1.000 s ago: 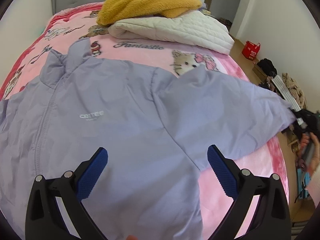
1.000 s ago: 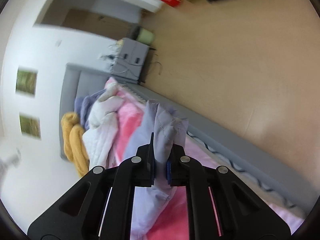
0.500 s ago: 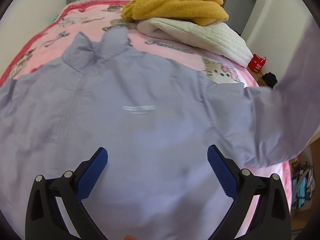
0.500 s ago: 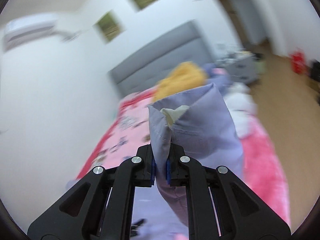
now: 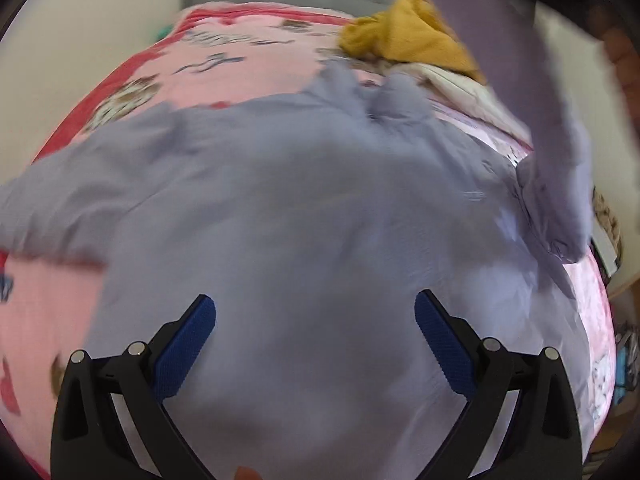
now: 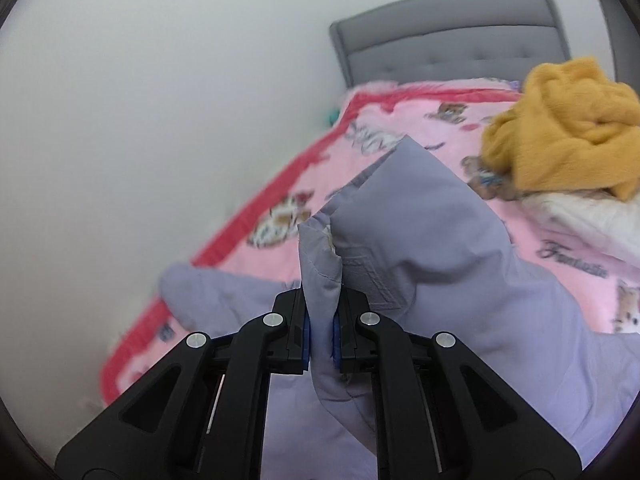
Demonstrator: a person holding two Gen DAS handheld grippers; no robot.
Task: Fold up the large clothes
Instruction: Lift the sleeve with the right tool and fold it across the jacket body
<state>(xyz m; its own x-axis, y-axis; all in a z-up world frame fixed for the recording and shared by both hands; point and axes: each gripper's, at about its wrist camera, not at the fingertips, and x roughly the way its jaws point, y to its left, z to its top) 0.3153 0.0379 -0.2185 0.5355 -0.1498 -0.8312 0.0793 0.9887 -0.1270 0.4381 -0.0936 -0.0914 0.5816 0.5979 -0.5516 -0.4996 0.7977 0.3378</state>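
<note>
A large lavender jacket [image 5: 304, 216] lies spread front up on a pink blanket [image 5: 224, 52]. My left gripper [image 5: 316, 344] is open and empty, hovering over the jacket's lower body. My right gripper [image 6: 321, 336] is shut on the cuff of the jacket's right sleeve [image 6: 400, 240] and holds it up above the jacket. In the left wrist view that lifted sleeve [image 5: 544, 120] rises along the right side. The jacket's other sleeve [image 6: 216, 292] lies flat toward the bed's left edge.
A mustard fleece [image 6: 568, 128] sits on a white quilted blanket [image 6: 592, 216] near the grey headboard [image 6: 452, 48]. A white wall [image 6: 140, 120] runs close along the bed's left side. Clutter lies on the floor beyond the right edge [image 5: 608, 232].
My right gripper has swung the sleeve cuff up from the bed's right edge and over the jacket toward the left. My left gripper has shifted left and closer over the jacket body.
</note>
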